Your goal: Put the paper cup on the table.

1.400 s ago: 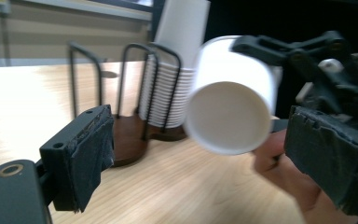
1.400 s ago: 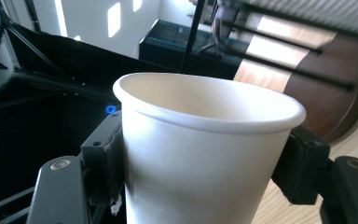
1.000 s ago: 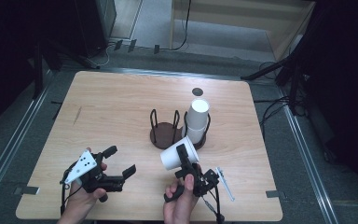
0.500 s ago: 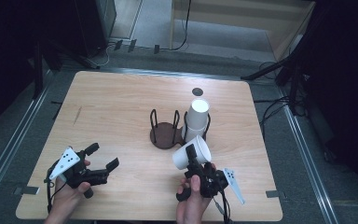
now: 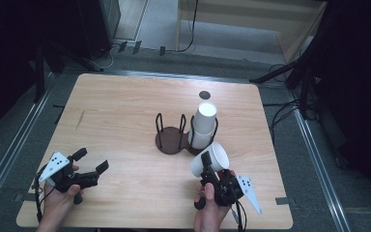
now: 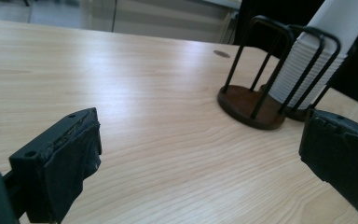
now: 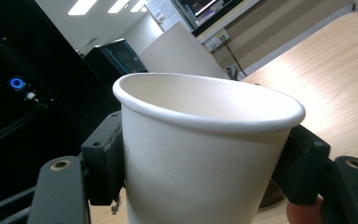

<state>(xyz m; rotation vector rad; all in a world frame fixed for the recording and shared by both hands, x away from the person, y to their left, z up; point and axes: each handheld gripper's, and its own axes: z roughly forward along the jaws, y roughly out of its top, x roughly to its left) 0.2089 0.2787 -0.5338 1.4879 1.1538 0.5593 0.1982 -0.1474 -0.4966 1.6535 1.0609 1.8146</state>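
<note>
Fingers of the right gripper (image 5: 207,162) clamp a white paper cup (image 5: 211,158) above the table (image 5: 125,121), beside the cup holder (image 5: 176,140); the left gripper (image 5: 92,164) gapes empty. Squeezing harder could crumple the thin wall.

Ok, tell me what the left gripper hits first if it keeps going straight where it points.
Probably the wire cup holder: it stands ahead of the open left gripper, slightly right of centre between the jaws, with the cup stack in its far ring. Bare table lies between; depth is uncertain.
</note>
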